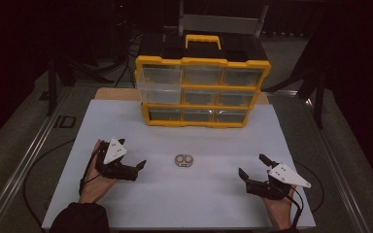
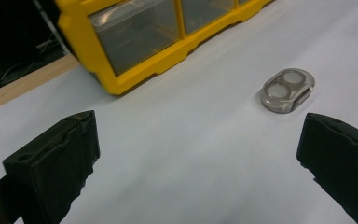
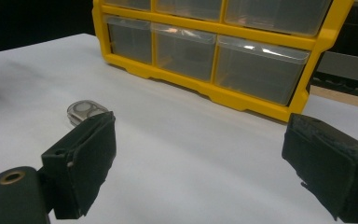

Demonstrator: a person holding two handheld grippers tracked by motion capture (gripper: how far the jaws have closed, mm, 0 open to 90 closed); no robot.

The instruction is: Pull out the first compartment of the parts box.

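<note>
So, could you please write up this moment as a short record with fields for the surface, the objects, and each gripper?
surface: white tabletop
cabinet: yellow plastic drawer cabinet with clear drawers and a yellow top handle, at the far side of the table
small item: translucent grey oval case with two round white inserts, lying flat between the grippers
left gripper: open, holding nothing, left of the case
right gripper: open, holding nothing, right of the case
contact: neither gripper touches the case
</note>
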